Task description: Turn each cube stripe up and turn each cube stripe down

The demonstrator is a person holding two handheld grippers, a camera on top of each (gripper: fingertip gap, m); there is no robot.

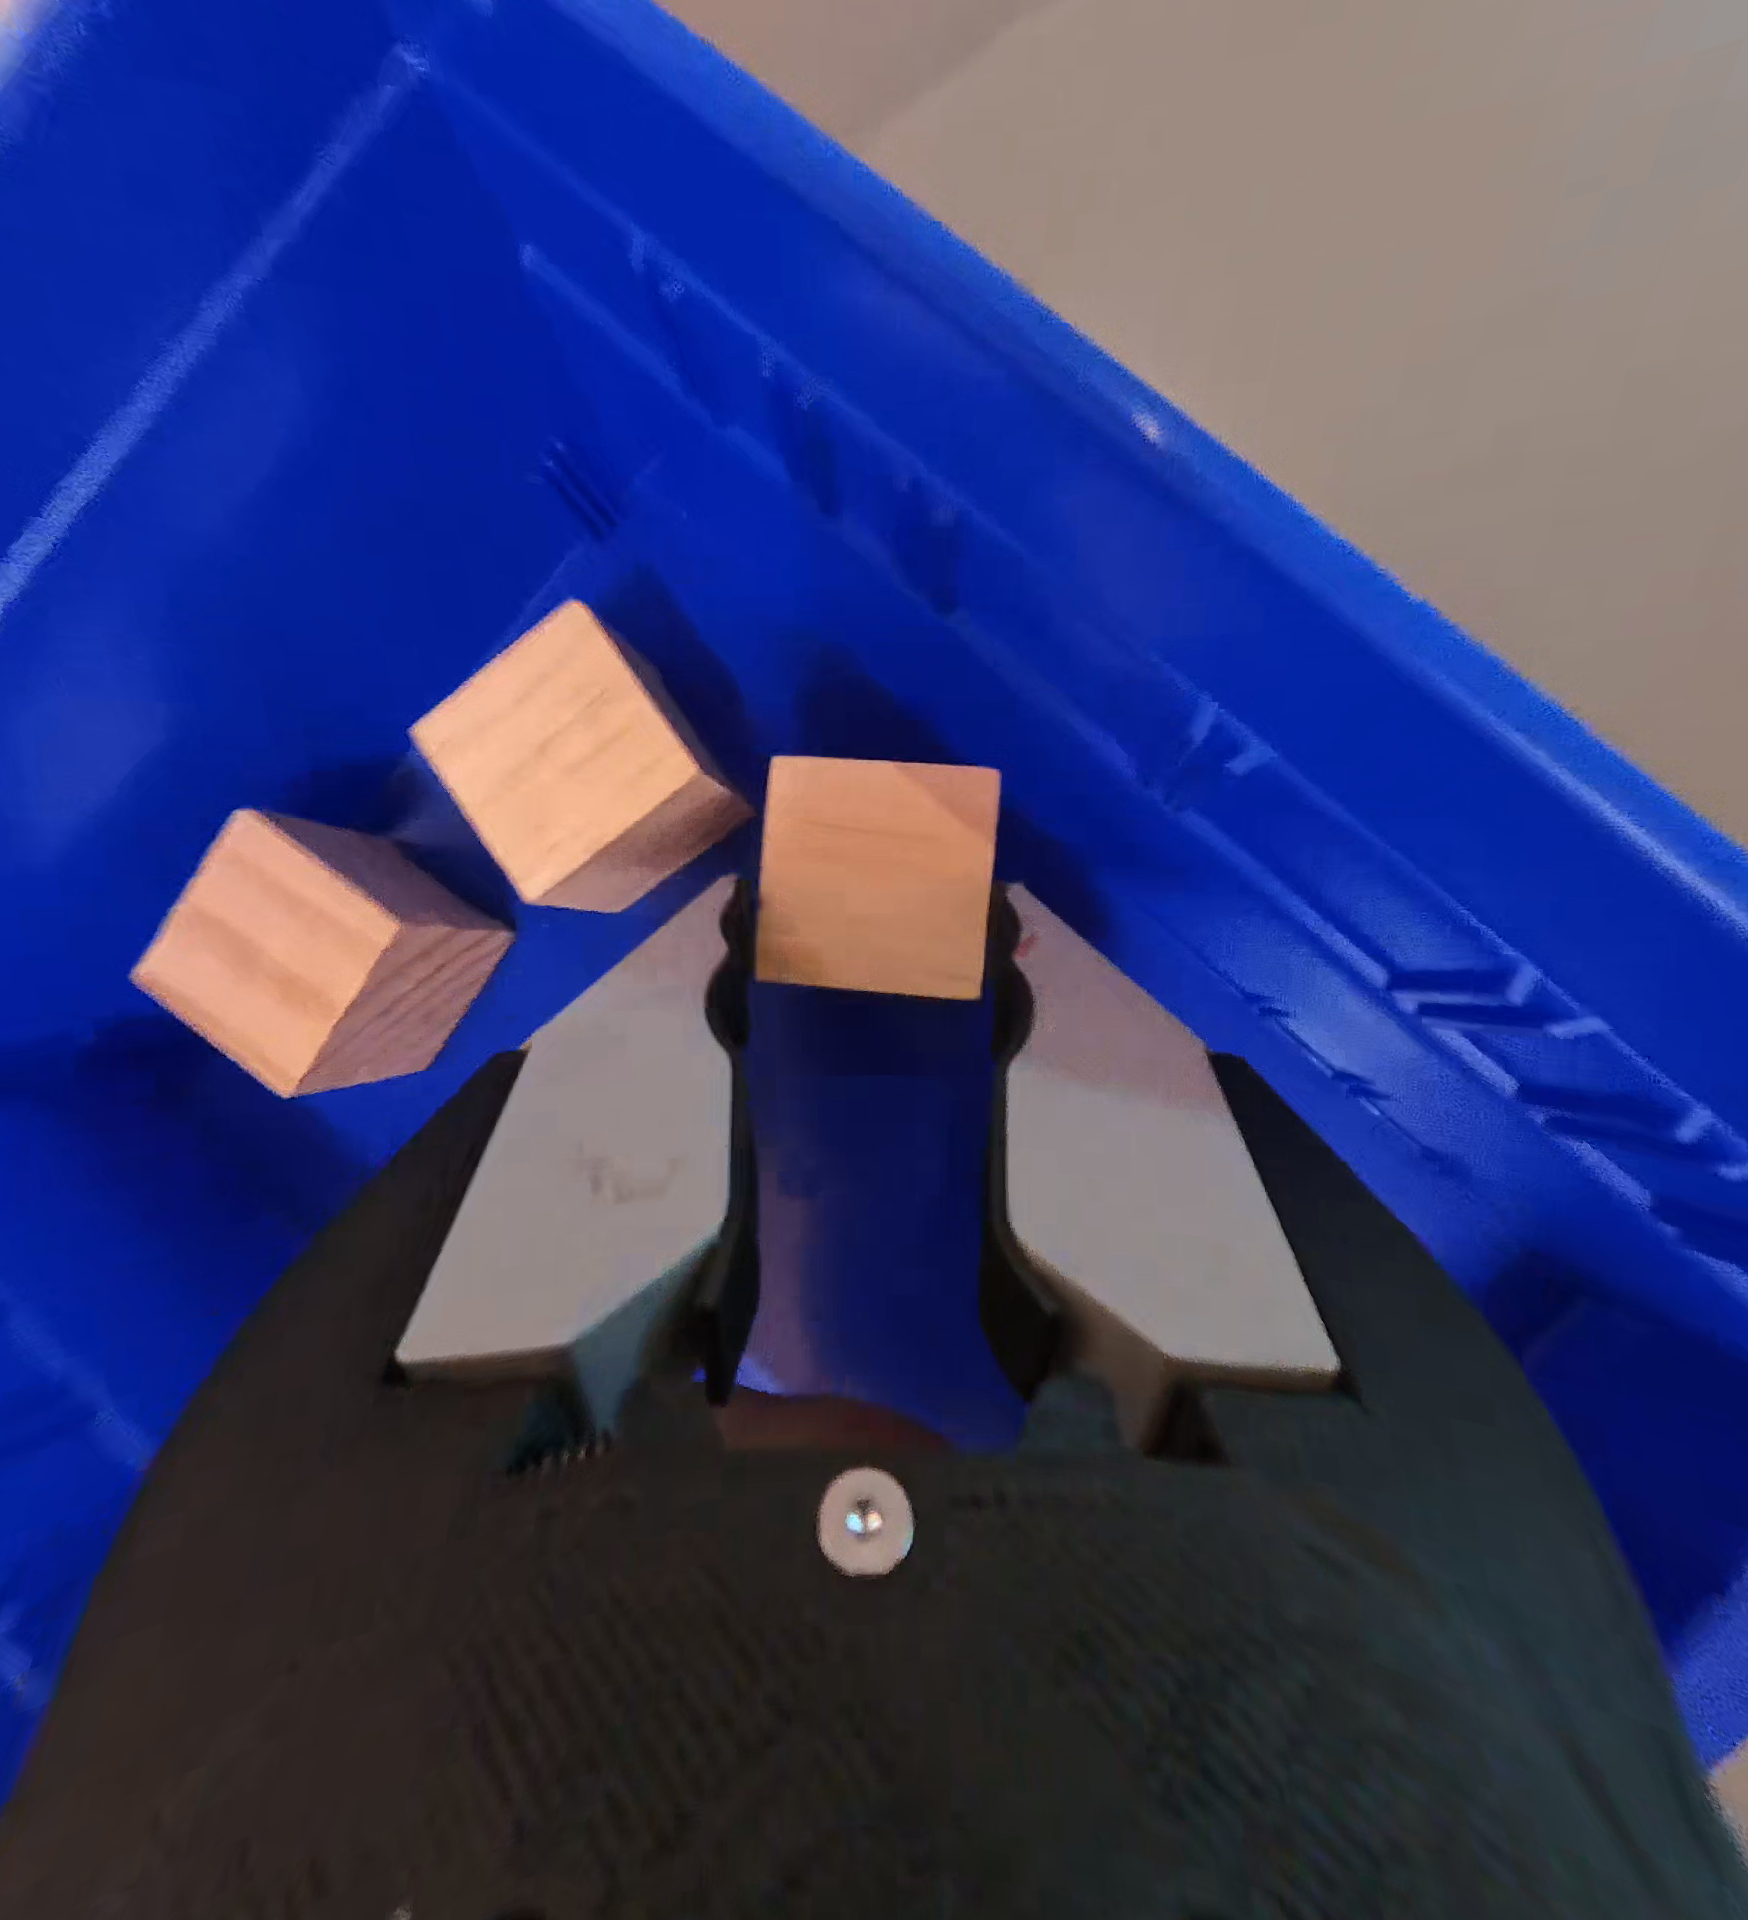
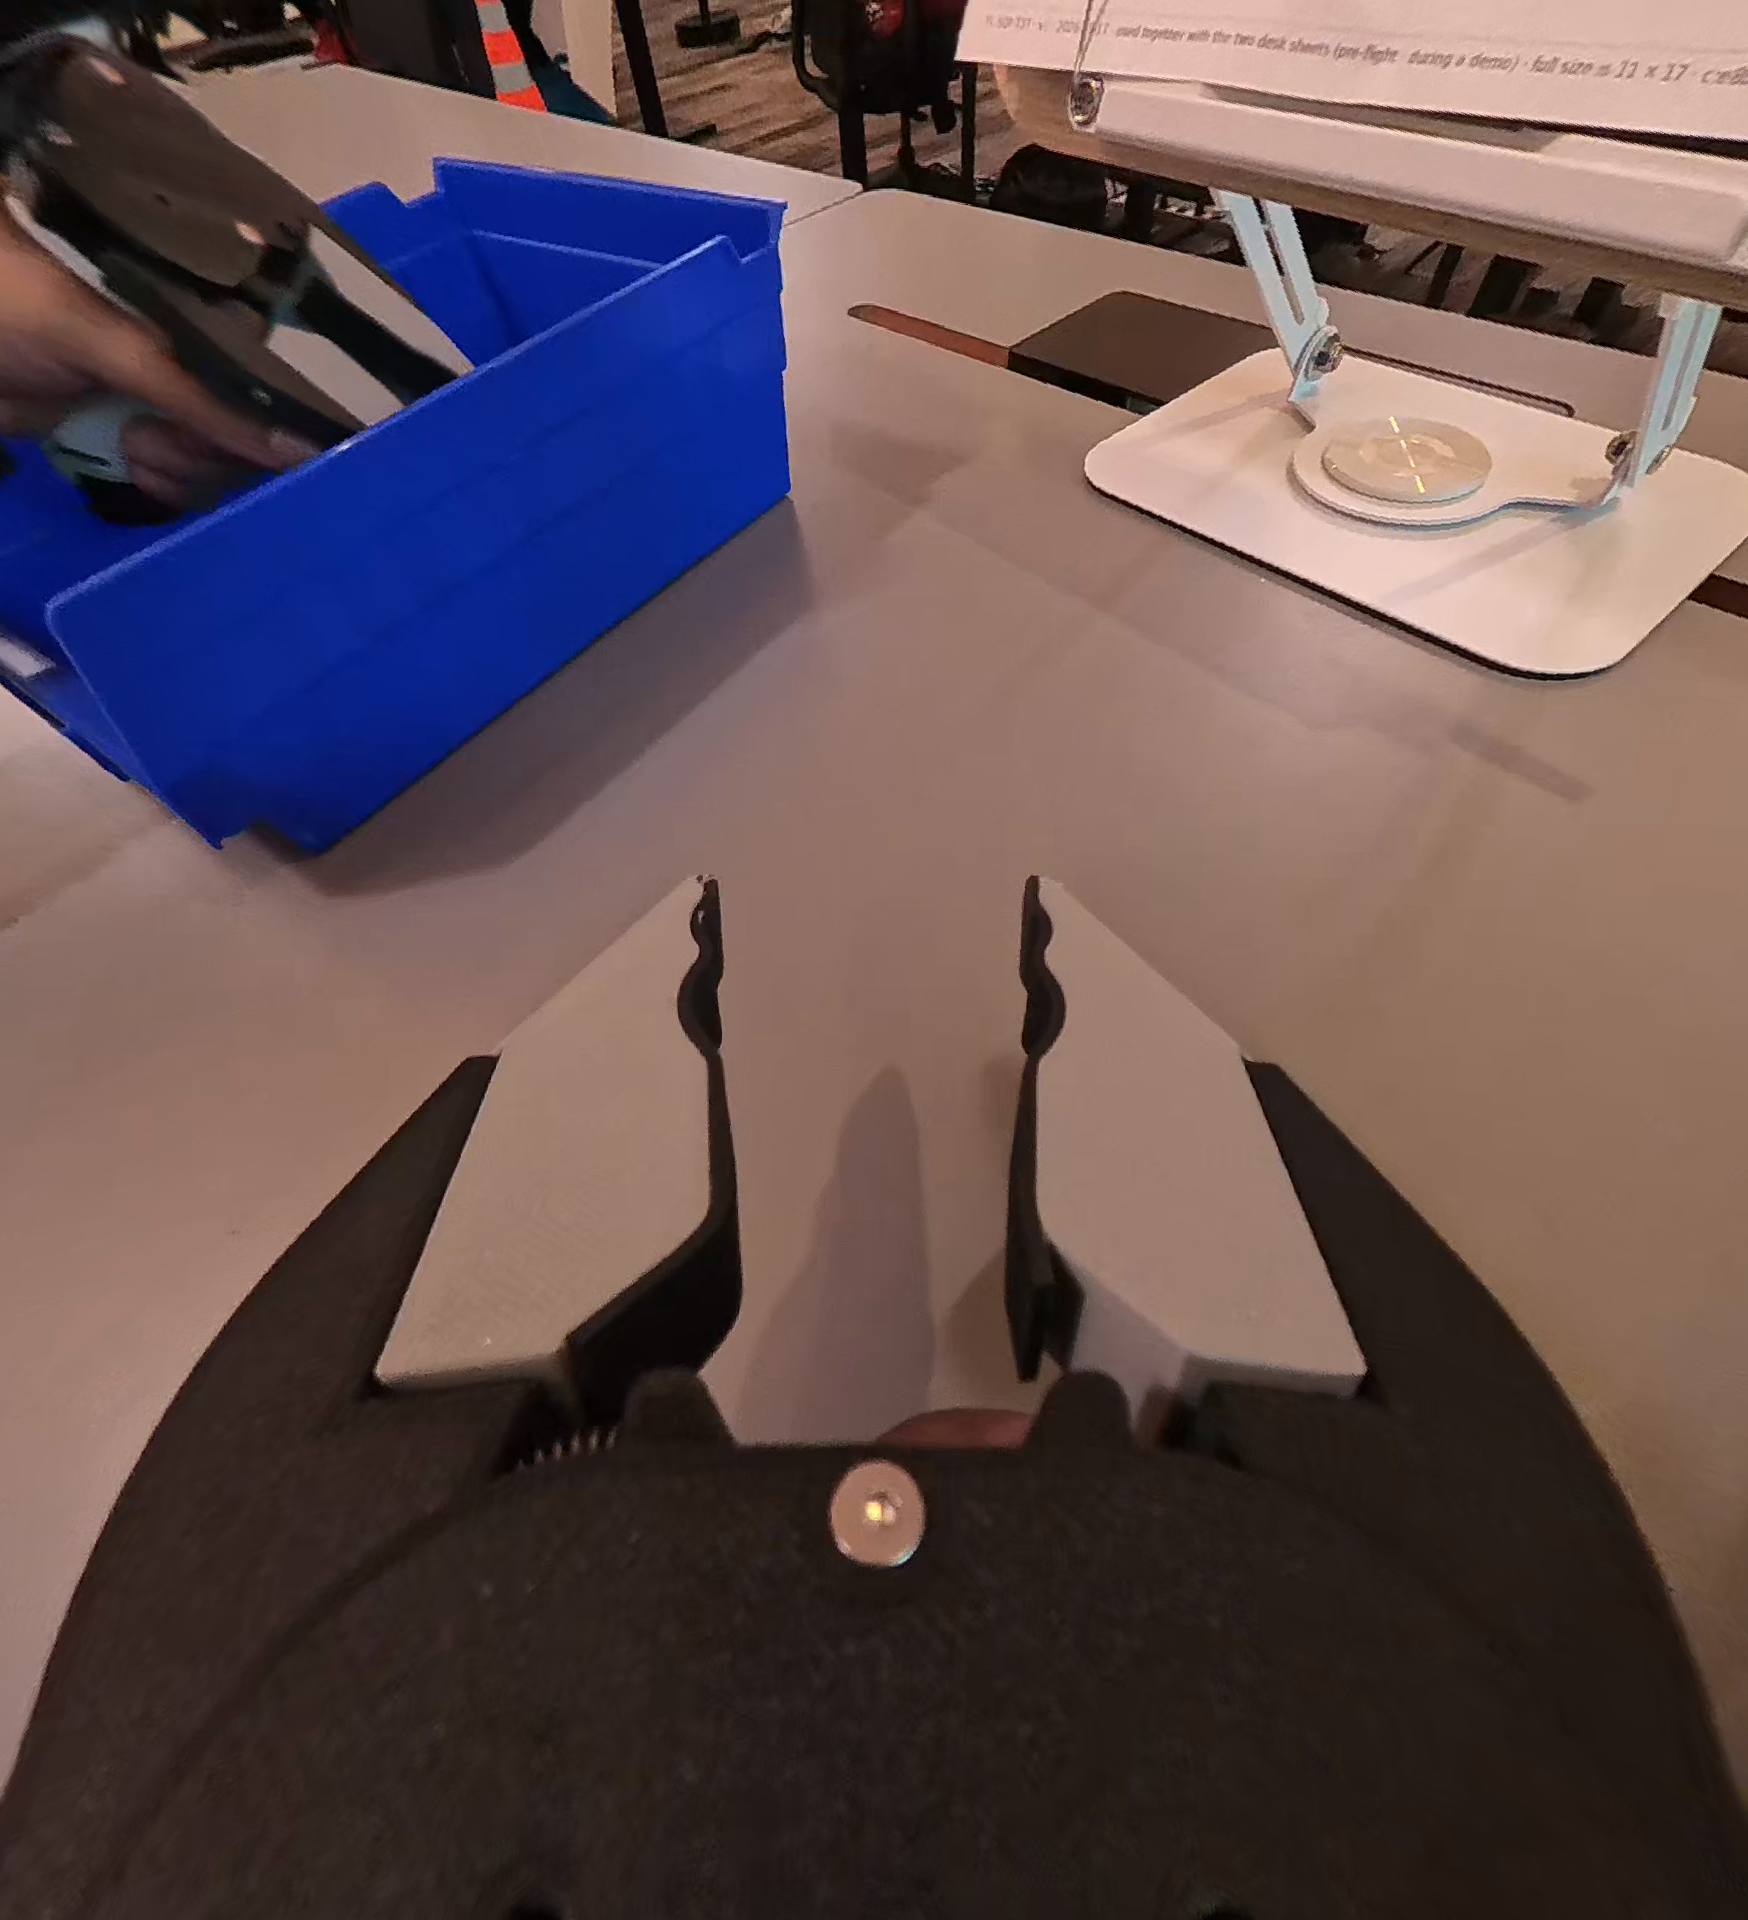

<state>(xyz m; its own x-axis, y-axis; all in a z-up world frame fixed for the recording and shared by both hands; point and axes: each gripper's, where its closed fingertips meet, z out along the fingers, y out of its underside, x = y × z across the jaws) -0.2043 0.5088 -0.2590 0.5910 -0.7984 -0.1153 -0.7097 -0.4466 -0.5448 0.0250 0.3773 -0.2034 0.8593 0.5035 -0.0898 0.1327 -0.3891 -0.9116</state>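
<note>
The left tool (image 1: 875, 904) was clamped on a cube (image 1: 875, 873) in the bin (image 1: 226, 416). Best to turn it slowly. The right tool (image 2: 870, 914) was apart.

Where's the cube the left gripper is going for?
In the left wrist view, the cube sits between the left gripper jaws inside the blue bin, near its corner, right of two other cubes.

place: office or lab workspace | evidence: long grey laminate worktop (image 2: 1161, 831); white metal tilting desk stand (image 2: 1431, 520); blue plastic storage bin (image 2: 454, 582)
</note>
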